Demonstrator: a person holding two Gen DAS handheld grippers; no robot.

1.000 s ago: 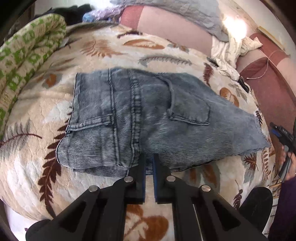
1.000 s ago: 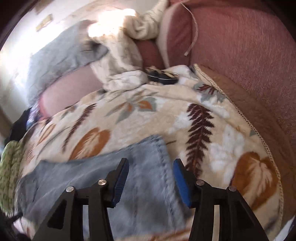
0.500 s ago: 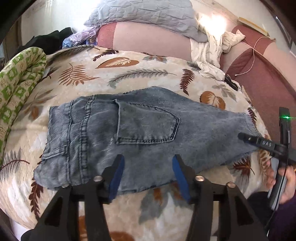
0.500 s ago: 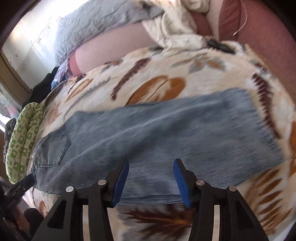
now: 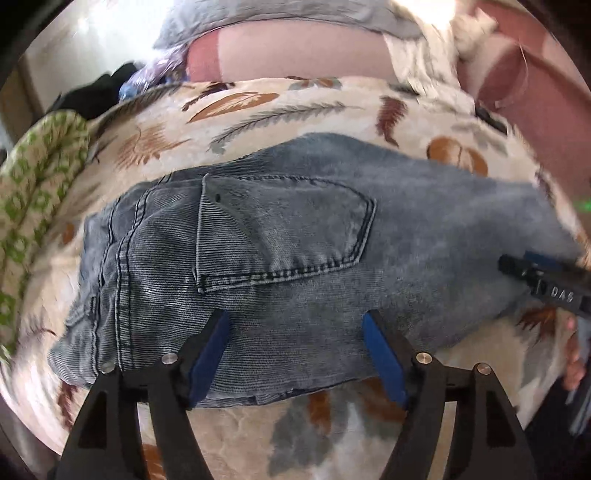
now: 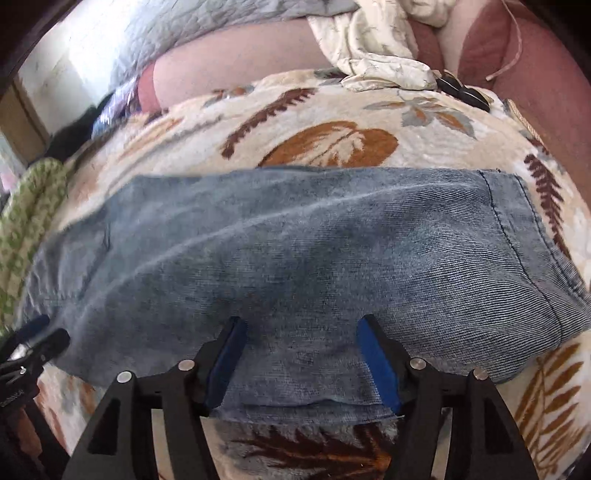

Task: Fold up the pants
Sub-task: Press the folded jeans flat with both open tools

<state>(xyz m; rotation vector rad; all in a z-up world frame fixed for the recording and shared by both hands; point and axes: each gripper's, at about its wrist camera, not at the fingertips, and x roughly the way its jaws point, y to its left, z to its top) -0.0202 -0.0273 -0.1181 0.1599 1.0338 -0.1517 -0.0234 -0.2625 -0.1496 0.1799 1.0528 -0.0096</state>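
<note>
Grey-blue denim pants (image 5: 295, 258) lie flat on a leaf-patterned blanket, folded lengthwise, back pocket up and waistband to the left. My left gripper (image 5: 295, 325) is open just above their near edge, below the pocket. My right gripper (image 6: 301, 332) is open over the near edge of the leg part (image 6: 295, 258), hem to the right. The right gripper also shows at the right edge of the left wrist view (image 5: 546, 280); the left gripper shows at the lower left of the right wrist view (image 6: 33, 347).
The cream leaf-patterned blanket (image 5: 277, 107) covers the bed. A green-patterned cloth (image 5: 33, 184) lies at the left. Pink and dark red cushions (image 6: 535, 55), a grey quilt (image 6: 184, 29), a white cloth (image 6: 373, 48) and a small dark object (image 6: 461, 92) lie at the back.
The left gripper has let go of the pants' near edge and opened. Both grippers have swung to face the pants and now hover close over the near edge.
</note>
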